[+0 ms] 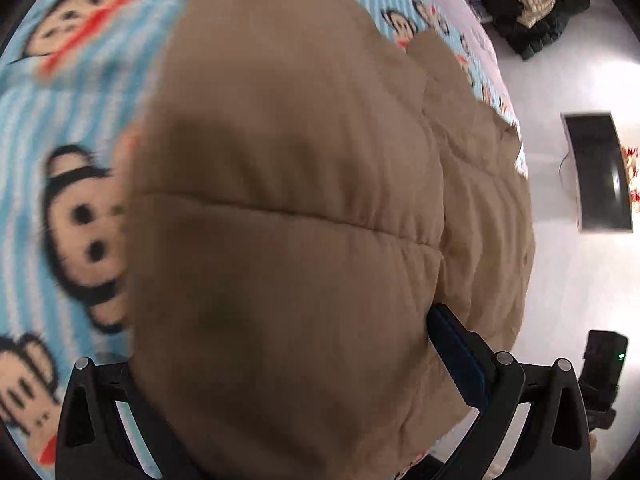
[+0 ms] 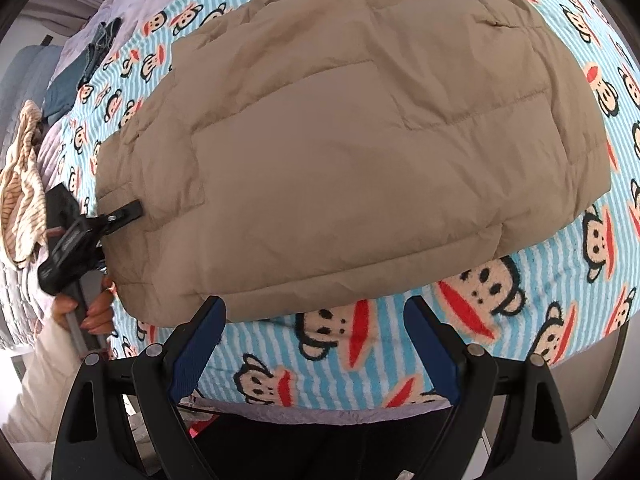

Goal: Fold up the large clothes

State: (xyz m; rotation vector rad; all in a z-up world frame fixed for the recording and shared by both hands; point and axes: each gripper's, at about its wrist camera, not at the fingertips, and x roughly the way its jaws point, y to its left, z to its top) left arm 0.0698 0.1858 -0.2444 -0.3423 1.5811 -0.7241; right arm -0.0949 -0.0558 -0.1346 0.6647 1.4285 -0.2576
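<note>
A tan quilted puffer coat (image 2: 352,148) lies spread on a bed under a blue striped monkey-print blanket (image 2: 500,320). In the right wrist view my left gripper (image 2: 128,212) is shut on the coat's left edge, a hand holding its handle. In the left wrist view the coat (image 1: 280,220) fills the frame and bulges over the jaws; only the right finger (image 1: 456,344) shows beside the fabric. My right gripper (image 2: 316,316) is open and empty, just in front of the coat's near hem, above the blanket.
A striped beige garment (image 2: 20,192) and dark blue clothes (image 2: 88,64) lie at the bed's left side. A dark screen (image 1: 600,172) and a black heap (image 1: 528,16) sit on the white floor beside the bed. The bed's near edge (image 2: 320,408) is below my right gripper.
</note>
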